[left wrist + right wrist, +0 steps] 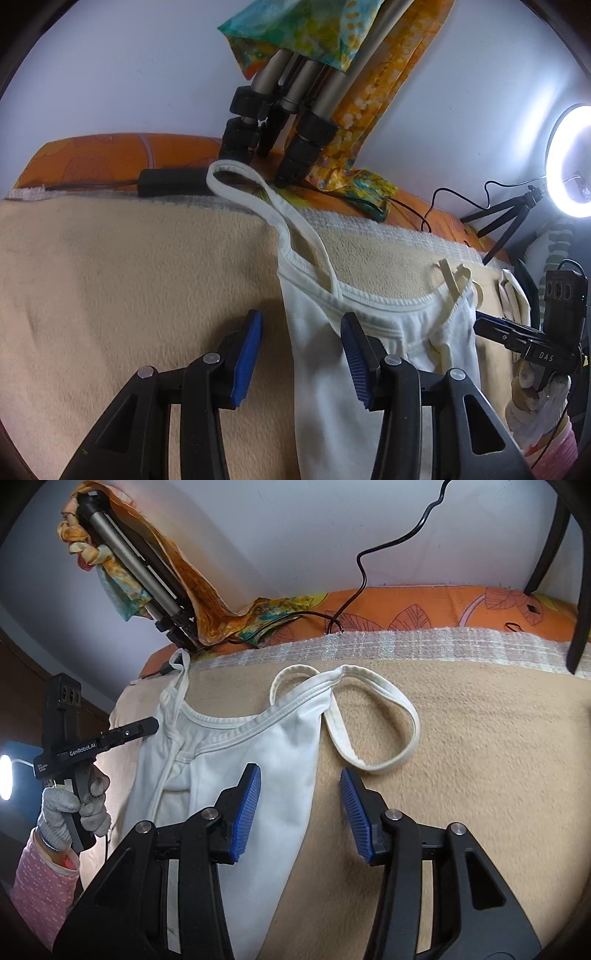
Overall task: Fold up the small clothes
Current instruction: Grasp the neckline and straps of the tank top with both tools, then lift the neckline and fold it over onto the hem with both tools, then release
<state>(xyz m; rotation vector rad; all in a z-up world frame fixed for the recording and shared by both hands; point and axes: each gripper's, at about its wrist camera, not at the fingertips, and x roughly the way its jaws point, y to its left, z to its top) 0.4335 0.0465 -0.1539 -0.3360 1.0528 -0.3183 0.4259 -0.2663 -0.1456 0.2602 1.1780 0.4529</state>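
Observation:
A small white strappy top (pixel 325 354) lies flat on a beige blanket (pixel 110 280); it also shows in the right wrist view (pixel 258 760). One long strap (pixel 258 192) trails toward the far edge; another strap (pixel 373 720) loops to the right. My left gripper (pixel 301 354) is open, its jaws straddling the top's left edge. My right gripper (pixel 301 808) is open over the top's right edge, empty. The right gripper also shows in the left wrist view (pixel 491 325) at the top's far side, and the left gripper in the right wrist view (pixel 147 725).
A folded tripod (pixel 280 122) wrapped in colourful cloth (pixel 295 33) leans on the wall behind. A black adapter (pixel 170 182) with cables lies on the orange sheet (pixel 110 155). A ring light (pixel 572 162) on a small tripod stands at the right.

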